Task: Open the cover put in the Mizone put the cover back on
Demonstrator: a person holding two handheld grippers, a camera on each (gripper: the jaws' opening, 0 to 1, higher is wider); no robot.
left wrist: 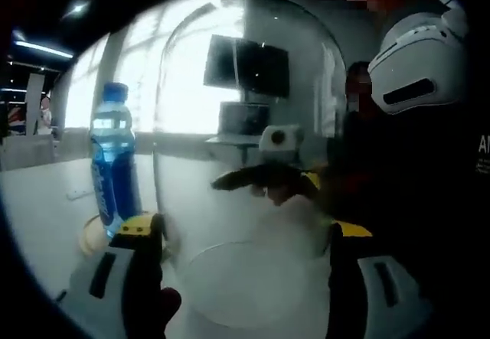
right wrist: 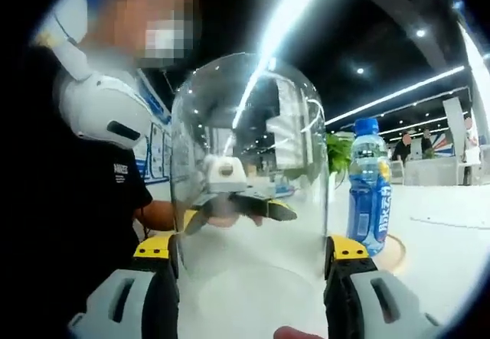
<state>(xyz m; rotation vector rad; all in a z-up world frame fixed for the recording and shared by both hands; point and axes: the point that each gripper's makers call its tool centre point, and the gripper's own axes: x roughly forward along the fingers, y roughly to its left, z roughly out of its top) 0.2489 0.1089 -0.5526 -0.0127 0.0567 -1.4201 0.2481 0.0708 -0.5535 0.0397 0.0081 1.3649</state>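
A clear glass dome cover (left wrist: 249,125) stands upright between my two grippers, off its base. My left gripper (left wrist: 243,236) presses its yellow-tipped jaws against the dome's two sides near the rim. My right gripper (right wrist: 251,251) clamps the same dome (right wrist: 249,155) from the opposite side. Each gripper shows through the glass from the other's view, the right gripper (left wrist: 268,180) and the left gripper (right wrist: 230,201). The blue Mizone bottle (left wrist: 113,163) stands upright on a round wooden base (left wrist: 90,236) beside the dome, uncovered. In the right gripper view the bottle (right wrist: 369,190) is at the right.
A white table (left wrist: 46,201) carries everything. A person in a dark shirt (right wrist: 99,193) with a white device (left wrist: 421,63) at the shoulder stands close behind the dome. A monitor (left wrist: 246,65) and bright windows lie farther back.
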